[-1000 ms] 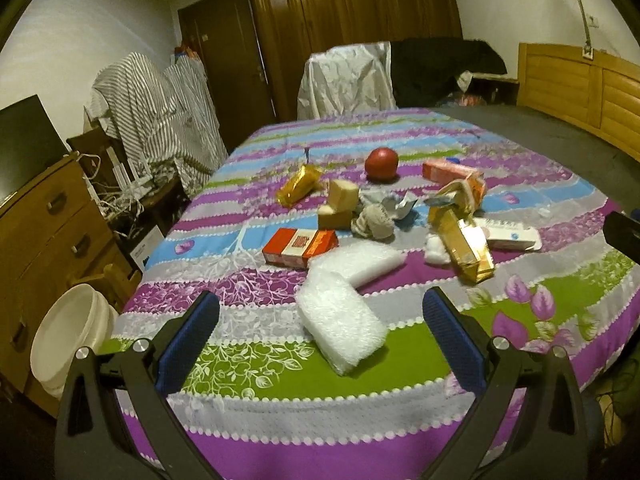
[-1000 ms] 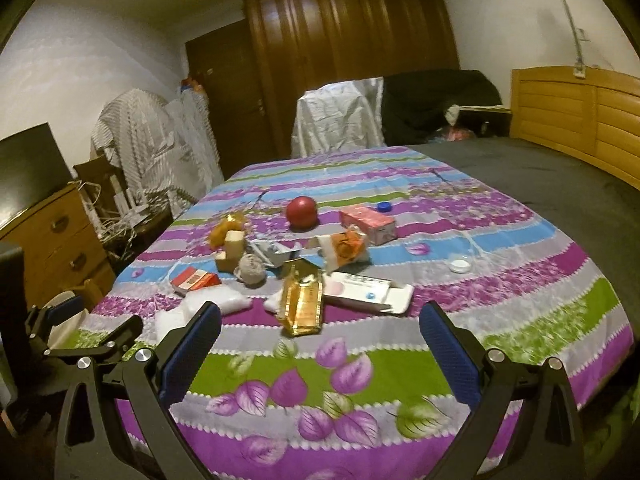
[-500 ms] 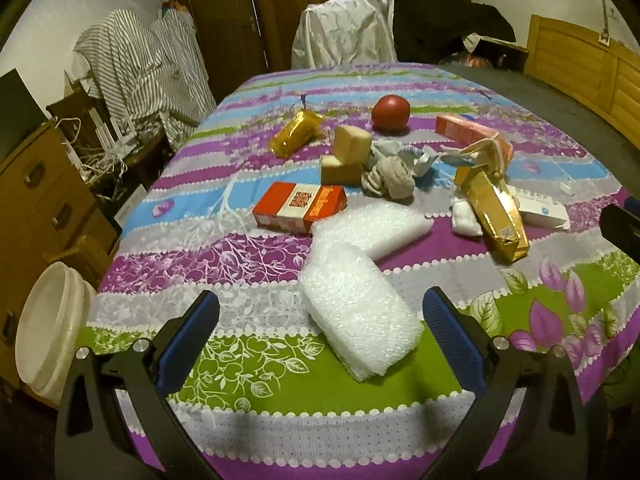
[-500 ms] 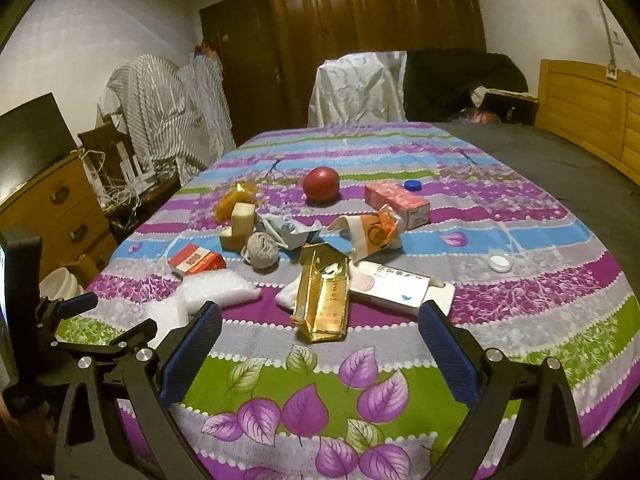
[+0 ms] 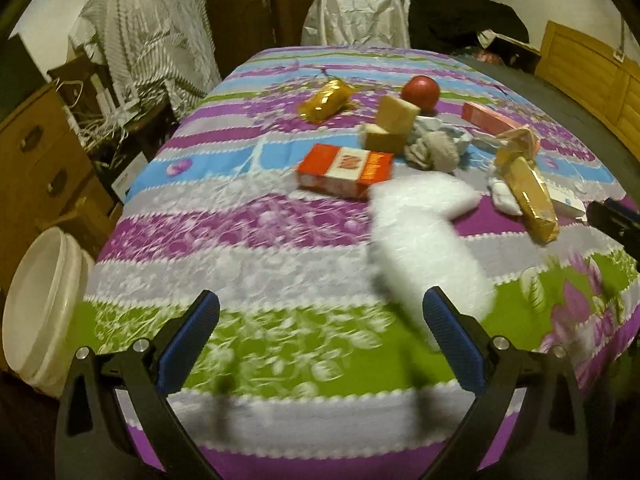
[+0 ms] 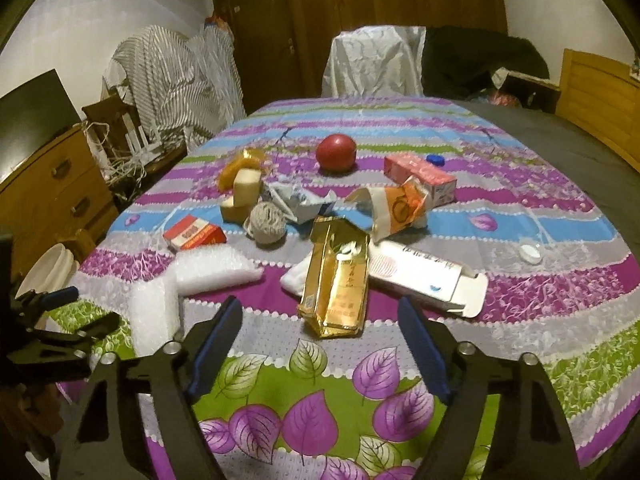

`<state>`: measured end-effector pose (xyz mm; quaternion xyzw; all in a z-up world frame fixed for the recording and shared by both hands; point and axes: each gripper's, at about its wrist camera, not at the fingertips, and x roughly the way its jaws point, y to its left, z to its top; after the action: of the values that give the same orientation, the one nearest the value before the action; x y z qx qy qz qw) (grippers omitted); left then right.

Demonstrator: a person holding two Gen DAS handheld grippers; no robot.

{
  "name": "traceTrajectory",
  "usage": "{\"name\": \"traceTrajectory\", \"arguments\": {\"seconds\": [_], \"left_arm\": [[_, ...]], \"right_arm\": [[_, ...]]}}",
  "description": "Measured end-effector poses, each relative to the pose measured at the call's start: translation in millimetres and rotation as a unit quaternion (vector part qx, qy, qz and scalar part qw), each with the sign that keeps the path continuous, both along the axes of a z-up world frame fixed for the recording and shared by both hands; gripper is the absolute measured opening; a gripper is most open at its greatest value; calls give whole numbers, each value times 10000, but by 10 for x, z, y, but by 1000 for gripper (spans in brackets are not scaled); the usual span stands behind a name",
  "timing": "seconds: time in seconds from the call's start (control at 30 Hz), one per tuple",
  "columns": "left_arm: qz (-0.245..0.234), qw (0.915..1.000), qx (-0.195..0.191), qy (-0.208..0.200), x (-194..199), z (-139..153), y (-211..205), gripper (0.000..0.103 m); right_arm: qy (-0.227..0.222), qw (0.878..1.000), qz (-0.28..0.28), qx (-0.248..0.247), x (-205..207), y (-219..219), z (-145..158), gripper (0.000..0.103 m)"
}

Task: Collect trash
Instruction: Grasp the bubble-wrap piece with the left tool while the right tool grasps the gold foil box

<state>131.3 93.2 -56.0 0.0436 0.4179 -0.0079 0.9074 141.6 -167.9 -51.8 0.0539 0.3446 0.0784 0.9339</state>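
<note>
Trash lies on a striped bedspread (image 5: pixel 248 256). White bubble wrap (image 5: pixel 424 236) lies just beyond my left gripper (image 5: pixel 320 312), which is open and empty; its right fingertip overlaps the wrap's near end. The wrap also shows in the right wrist view (image 6: pixel 192 284). A gold carton (image 6: pixel 336 280) lies just ahead of my right gripper (image 6: pixel 320 316), which is open and empty. A red-and-white box (image 5: pixel 346 170), grey twine ball (image 6: pixel 268 222), white flat box (image 6: pixel 424 280) and orange torn carton (image 6: pixel 396 210) lie further on.
A red ball (image 6: pixel 336 152), pink box (image 6: pixel 420 176), tan blocks (image 5: pixel 390 124) and a yellow packet (image 5: pixel 326 100) lie further back. A white bucket (image 5: pixel 40 308) stands left of the bed by a wooden dresser (image 5: pixel 36 168). A white cap (image 6: pixel 530 254) lies at right.
Both grippers have moved forward and lower toward the trash. The left view has swung left, so the bubble wrap now sits by its right finger. The right jaws have narrowed somewhat.
</note>
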Motion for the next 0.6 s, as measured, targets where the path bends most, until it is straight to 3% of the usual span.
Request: {"name": "traceTrajectory", "arguments": {"seconds": [0.1,0.27,0.43,0.6], "left_arm": [[41,9999,-152,5,-33,10,112,98],[-132,9945,-1006,265,-42,35,44,98],[-460,9937,-987,281,31,-29,-355,98],[-427,9909,-1206,408,152,-107,-468,98]], "right_arm": [[120,9999,49,85,48,12,-89,73],[301,9993,117,197,170,43,-233,71],[428,9988,134,219,353,49,-313,71],[641,9976,55,273,623,-15,-410,69]]}}
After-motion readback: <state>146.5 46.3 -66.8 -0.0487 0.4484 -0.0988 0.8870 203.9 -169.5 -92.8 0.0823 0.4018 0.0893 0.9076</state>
